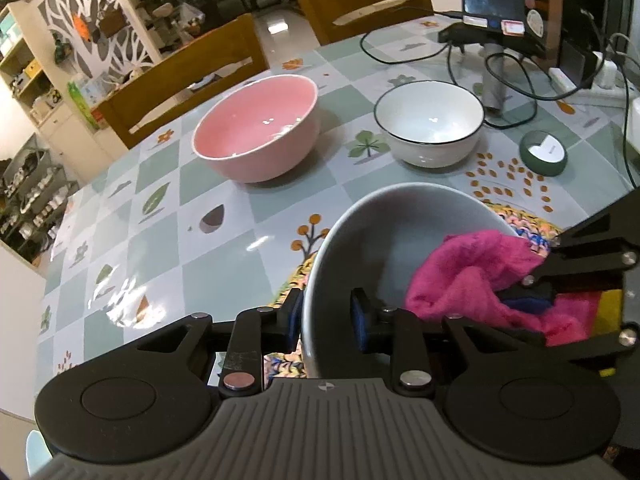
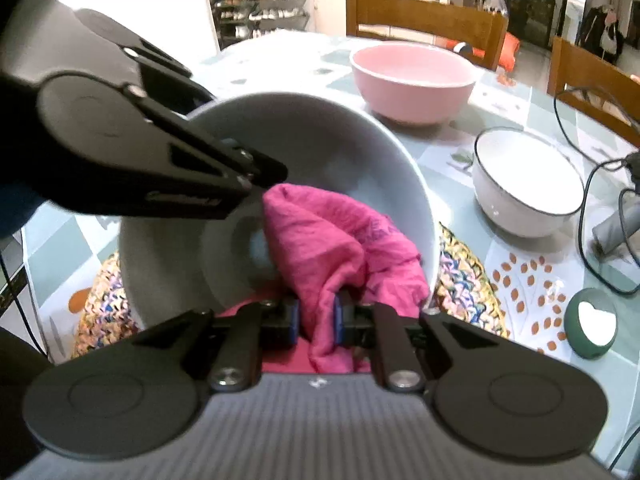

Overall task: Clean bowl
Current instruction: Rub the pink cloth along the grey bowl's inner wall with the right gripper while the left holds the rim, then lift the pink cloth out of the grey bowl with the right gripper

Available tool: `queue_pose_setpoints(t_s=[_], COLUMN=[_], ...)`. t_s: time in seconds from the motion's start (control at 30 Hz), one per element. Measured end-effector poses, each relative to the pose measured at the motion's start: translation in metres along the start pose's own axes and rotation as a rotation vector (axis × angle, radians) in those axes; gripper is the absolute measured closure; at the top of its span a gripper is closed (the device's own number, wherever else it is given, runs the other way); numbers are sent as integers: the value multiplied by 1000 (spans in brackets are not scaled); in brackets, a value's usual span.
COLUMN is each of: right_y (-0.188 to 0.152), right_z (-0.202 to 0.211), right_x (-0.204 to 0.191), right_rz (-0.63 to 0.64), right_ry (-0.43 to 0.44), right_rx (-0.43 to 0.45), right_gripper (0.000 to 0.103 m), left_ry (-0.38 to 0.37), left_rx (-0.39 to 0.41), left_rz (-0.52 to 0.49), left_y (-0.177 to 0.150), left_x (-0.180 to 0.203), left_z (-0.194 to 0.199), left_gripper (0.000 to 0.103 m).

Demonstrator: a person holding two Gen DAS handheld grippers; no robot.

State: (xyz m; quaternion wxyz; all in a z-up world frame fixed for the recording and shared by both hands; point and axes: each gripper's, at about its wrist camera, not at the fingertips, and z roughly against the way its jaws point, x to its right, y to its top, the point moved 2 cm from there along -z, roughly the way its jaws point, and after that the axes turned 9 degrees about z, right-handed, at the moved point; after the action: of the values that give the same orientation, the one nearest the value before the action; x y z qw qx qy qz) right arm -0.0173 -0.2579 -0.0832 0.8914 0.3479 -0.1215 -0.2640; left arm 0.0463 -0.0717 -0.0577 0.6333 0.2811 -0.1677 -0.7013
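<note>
Left tool (image 1: pixel 326 316) is clamped on the near rim of the grey bowl (image 1: pixel 400 236), one blue pad outside the wall and one inside, and the bowl is tipped up on edge with its mouth turned toward the right tool (image 2: pixel 316 318). From the right wrist view the grey bowl (image 2: pixel 320 148) sits over a colourful woven mat (image 2: pixel 464 276) on the surface (image 1: pixel 200 184); whether its lower edge touches the mat cannot be told.

Right tool has its pads squeezed onto a bunched magenta cloth (image 2: pixel 340 240), and the cloth is pushed into the bowl, lying against the inner wall. In the left wrist view the magenta cloth (image 1: pixel 472 276) fills the bowl's right side, with the right tool (image 1: pixel 532 284) reaching in from the right edge of the picture.

Beyond the grey bowl, a pink bowl (image 1: pixel 256 126) stands upright, and to its right a white bowl with a dark rim (image 1: pixel 430 122), both well apart from the action. A small green round object (image 1: pixel 544 152) sits near the white bowl. Black cables (image 1: pixel 508 80) trail across the far surface, and wooden chairs (image 1: pixel 180 80) line its far edge.
</note>
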Motion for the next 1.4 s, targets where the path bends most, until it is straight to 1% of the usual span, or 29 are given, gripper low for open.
queue_pose_setpoints(t_s=[0.17,0.33,0.4,0.5,0.57,0.7,0.77,0.8,0.87,0.93,1.03,1.1,1.17,1.4], right_y=[16,26,21,23,24,26,27,28,28,29,29,28,28,20], right_z=[7,9,6,9,12,19,23,24,27,31,38,44,49,70], right_x=[-3,-1,4,5,6,8,9,9,10,12,15,19,22,34], right_rz=[22,45,50,54,52,46,39,34,22,12,-9,-26,-49,-144], right_ry=[-25,-26,-28,-34,-40,-65,-77,-84,-95,-104,-124,-140,-155,-189], right_rx=[40,64,68,75,82,114,129,135,146,155,166,168,168,177], right_gripper=[87,87,86,86,86,86,86,86,86,86,86,86,86,86], left_ry=[20,38,39,38,38,35,33,35,39,41,34,20,-5,-89], left_rx=[-3,-7,-12,-14,-13,-7,-1,5,17,29,46,62,72,88], left_rz=[21,44,54,69,77,86,84,77,62,47,24,14,0,-58], left_y=[1,2,2,3,4,6,7,8,9,9,6,7,6,3], left_x=[-10,-21,-24,-27,-28,-29,-29,-28,-26,-24,-18,-16,-12,7], left_z=[-3,-5,-5,-5,-4,0,3,4,8,13,20,27,32,46], left_gripper=[73,73,73,71,66,59,53,52,45,43,38,36,30,25])
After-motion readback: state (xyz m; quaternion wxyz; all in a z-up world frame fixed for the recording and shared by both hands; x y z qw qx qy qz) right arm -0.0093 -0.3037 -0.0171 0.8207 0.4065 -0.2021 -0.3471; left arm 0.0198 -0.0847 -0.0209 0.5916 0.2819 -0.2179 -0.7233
